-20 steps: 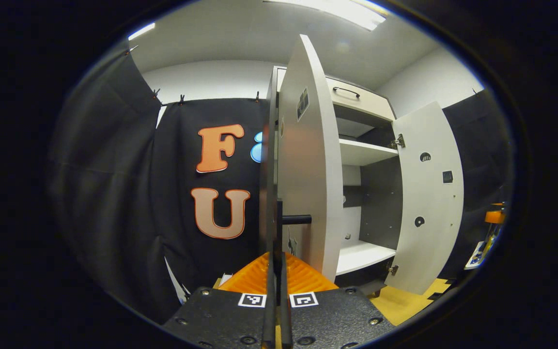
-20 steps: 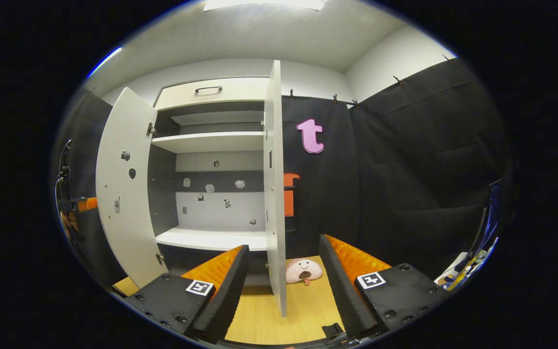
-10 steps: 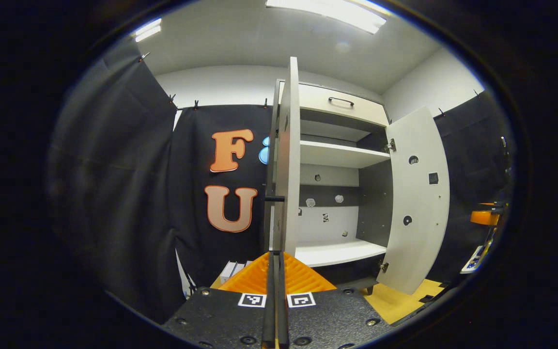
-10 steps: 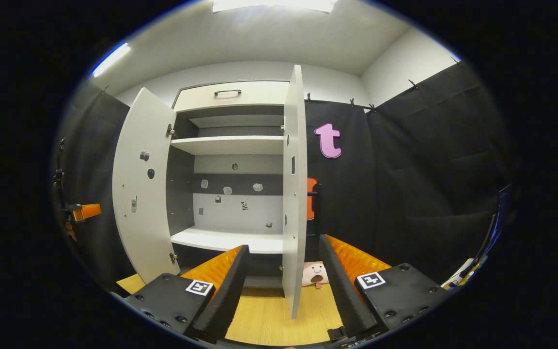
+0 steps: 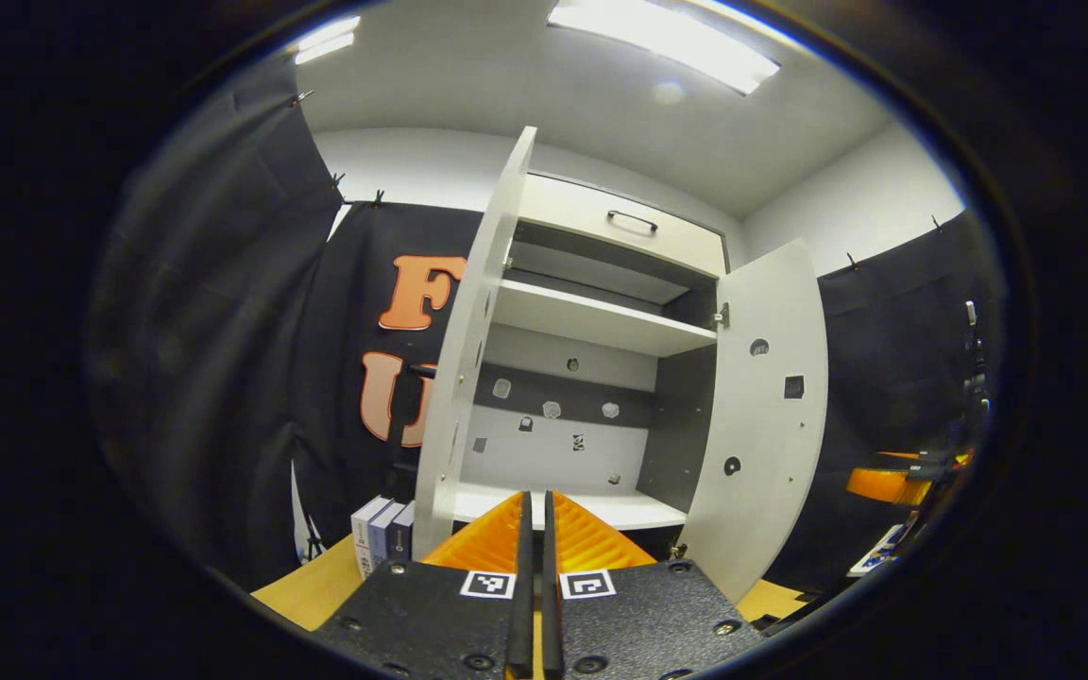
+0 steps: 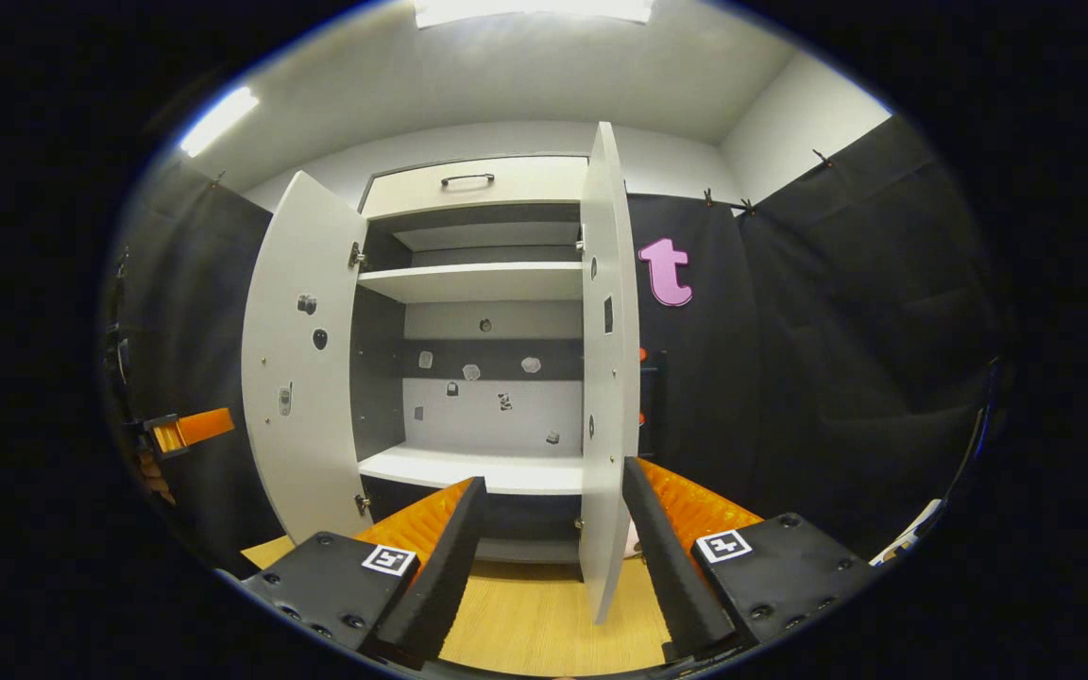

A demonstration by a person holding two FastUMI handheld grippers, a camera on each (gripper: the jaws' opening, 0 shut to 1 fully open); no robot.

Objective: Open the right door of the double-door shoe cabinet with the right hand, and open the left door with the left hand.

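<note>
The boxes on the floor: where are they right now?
In the left gripper view, the boxes stand upright on the wooden floor, left of the open left door, against the black cloth.

Bright, even light pours down from ceiling panels (image 5: 662, 38) in the left gripper view, and the panel (image 6: 530, 9) at the top of the right gripper view blows out to pure white glare. A second strip (image 6: 216, 118) glows at the upper left there. The white cabinet doors (image 5: 756, 416) catch the light cleanly, while the cabinet's (image 6: 483, 283) recess under the top shelf sits in soft shadow. The dark cloth (image 6: 846, 321) soaks up light and shows only faint folds. Fisheye bending curves the door edges and walls toward the rim, where the picture softens and a bluish fringe appears. The centre stays sharp; no motion blur.
</note>
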